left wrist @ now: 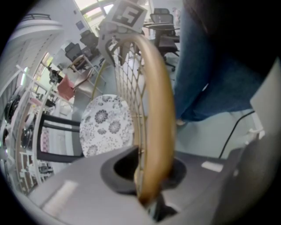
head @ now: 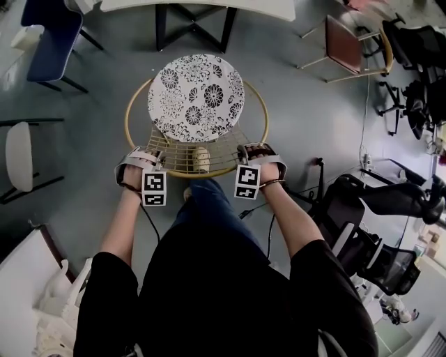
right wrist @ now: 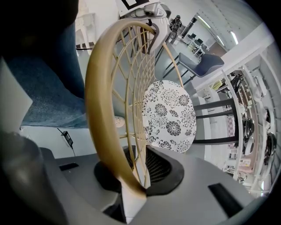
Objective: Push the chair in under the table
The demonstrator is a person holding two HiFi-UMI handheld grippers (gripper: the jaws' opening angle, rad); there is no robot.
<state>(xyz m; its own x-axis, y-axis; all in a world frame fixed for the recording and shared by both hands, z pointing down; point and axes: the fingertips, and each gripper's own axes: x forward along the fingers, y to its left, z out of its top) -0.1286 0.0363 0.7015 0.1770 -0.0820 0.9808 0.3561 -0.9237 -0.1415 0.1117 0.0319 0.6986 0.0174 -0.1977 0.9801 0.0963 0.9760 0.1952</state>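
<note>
The chair (head: 196, 96) has a round cushion with a black-and-white flower print and a tan rattan hoop back with a woven lattice. It stands just short of the white table (head: 202, 7) at the top of the head view. My left gripper (head: 143, 167) is shut on the back rim (left wrist: 156, 132) at its left side. My right gripper (head: 255, 159) is shut on the back rim (right wrist: 103, 132) at its right side. Both point steeply down. The table's black legs (head: 194, 26) stand beyond the seat.
A blue chair (head: 50, 38) stands at the upper left and a red-seated chair (head: 345, 45) at the upper right. Black office chairs (head: 369, 223) crowd the right side. A white stool (head: 19, 157) is at the left. The person's leg (head: 209, 202) is right behind the chair.
</note>
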